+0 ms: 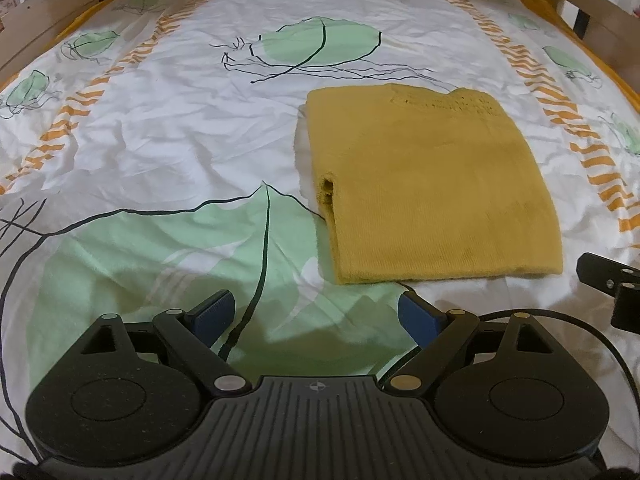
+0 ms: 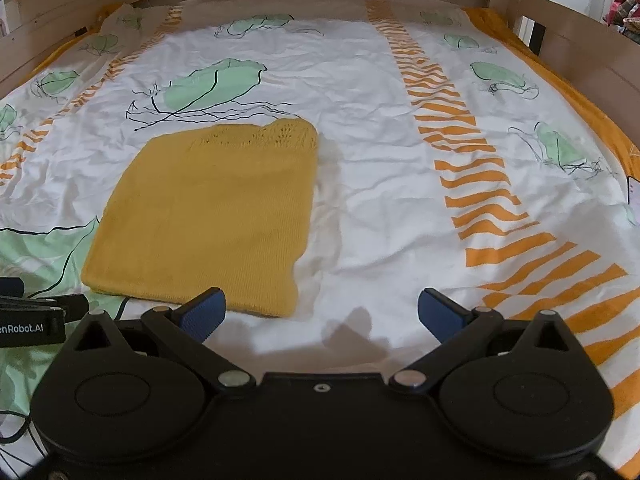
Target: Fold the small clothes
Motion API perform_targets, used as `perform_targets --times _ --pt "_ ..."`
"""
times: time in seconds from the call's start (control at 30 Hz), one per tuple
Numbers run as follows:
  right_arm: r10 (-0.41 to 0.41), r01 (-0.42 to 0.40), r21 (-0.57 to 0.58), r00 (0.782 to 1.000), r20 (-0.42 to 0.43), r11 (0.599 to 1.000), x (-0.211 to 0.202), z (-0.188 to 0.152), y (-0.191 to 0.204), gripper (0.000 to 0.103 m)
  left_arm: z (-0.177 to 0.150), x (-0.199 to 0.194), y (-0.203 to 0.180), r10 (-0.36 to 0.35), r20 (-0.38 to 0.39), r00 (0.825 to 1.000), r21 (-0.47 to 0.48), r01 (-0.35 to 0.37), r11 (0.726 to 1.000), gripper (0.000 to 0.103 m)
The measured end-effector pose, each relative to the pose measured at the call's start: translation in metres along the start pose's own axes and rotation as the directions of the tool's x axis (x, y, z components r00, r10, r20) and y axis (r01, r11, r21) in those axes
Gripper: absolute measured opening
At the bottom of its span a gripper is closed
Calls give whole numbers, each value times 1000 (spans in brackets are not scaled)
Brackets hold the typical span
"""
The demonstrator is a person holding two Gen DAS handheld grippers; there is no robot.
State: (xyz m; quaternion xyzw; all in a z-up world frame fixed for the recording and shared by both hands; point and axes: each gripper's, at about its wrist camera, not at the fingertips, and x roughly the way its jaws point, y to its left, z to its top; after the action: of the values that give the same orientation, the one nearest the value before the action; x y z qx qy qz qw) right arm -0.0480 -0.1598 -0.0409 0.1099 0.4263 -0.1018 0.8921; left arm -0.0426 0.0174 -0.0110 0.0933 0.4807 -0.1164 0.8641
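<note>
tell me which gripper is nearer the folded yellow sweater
Hard to separate, but probably the right gripper: its left blue pad sits at the folded yellow sweater's near edge. The left gripper hovers just short of that edge, sweater ahead and to its right.

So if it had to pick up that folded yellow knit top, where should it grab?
Probably the near edge of the folded yellow knit top, coming in low from the front: it lies flat on the bedsheet, and both open grippers already face that edge.
</note>
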Motion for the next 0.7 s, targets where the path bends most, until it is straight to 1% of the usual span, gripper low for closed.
perform_targets --times 0.7 --pt "27 -26 25 999 -34 999 8 1 -3 102 1 3 -2 -21 -20 1000 9 21 1000 89"
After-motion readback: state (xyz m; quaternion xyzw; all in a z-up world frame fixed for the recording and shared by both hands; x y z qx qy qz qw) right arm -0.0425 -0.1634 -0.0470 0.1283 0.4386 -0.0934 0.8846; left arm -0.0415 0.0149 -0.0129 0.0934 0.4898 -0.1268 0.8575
